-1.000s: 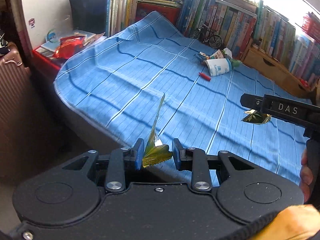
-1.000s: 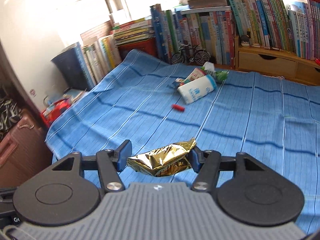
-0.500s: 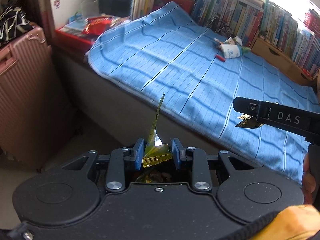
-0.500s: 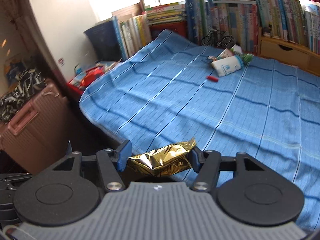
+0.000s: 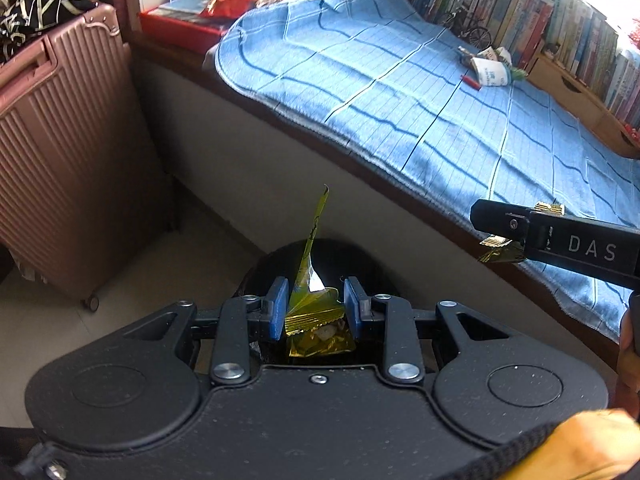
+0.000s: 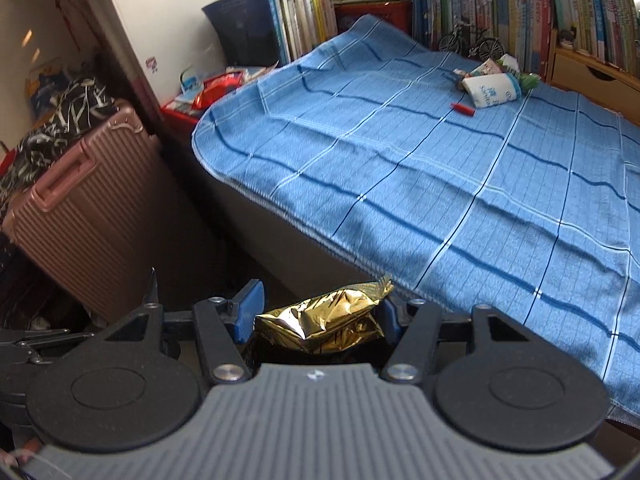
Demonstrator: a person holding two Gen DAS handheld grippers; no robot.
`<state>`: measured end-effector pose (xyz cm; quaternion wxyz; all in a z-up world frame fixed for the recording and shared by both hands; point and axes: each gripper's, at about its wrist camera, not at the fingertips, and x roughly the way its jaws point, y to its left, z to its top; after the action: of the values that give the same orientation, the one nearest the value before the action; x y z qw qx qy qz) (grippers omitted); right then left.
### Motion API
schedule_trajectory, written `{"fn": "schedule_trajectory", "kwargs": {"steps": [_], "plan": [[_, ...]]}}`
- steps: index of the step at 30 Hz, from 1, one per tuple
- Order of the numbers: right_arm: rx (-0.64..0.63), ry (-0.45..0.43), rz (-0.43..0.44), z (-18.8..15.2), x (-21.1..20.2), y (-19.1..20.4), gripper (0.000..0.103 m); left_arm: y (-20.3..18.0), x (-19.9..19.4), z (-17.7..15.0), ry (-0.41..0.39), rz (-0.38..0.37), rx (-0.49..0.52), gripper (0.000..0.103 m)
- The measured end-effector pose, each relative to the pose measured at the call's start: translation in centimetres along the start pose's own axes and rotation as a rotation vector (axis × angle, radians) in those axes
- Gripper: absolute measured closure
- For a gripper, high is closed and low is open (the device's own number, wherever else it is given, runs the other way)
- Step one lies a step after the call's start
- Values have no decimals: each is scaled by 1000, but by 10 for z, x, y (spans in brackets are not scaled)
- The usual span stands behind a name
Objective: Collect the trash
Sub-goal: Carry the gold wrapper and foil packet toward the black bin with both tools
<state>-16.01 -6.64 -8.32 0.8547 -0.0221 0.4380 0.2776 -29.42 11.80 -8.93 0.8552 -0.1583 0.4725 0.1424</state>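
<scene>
While both grippers carry trash off the bed, the job looks about half done, I think. Two pieces are picked up but not yet dropped, and more trash waits on the bed. The big blue checked blanket (image 6: 460,184) covers the bed and hangs over its edge. A long row of books (image 6: 500,4) stands behind it, along the wall. A pink suitcase (image 5: 68,152) stands on the floor beside the bed, with a black and white cloth on top. A black trash bin (image 5: 332,260) sits on the floor, right under the left gripper (image 5: 315,308). That gripper is squeezed tight on a thin gold wrapper (image 5: 312,304) that sticks up between its blue pads. The right gripper (image 6: 320,316) pinches a puffy gold snack bag (image 6: 324,322) near the bed edge. Far back on the blanket lie a white paper cup (image 6: 494,90) on its side, some small wrappers, and a tiny red piece (image 6: 462,109). These need picking up next.
</scene>
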Motion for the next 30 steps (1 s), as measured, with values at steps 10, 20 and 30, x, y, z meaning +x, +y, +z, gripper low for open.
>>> {"fn": "schedule_trajectory", "kwargs": {"steps": [10, 20, 30], "plan": [[-13, 86, 5, -7, 32, -2, 40, 5, 41, -3, 86, -2, -26, 75], [-68, 157, 27, 0, 67, -1, 39, 2, 89, -1, 178, 17, -27, 75], [-118, 218, 27, 5, 99, -3, 37, 3, 131, 8, 221, 29, -55, 73]]}}
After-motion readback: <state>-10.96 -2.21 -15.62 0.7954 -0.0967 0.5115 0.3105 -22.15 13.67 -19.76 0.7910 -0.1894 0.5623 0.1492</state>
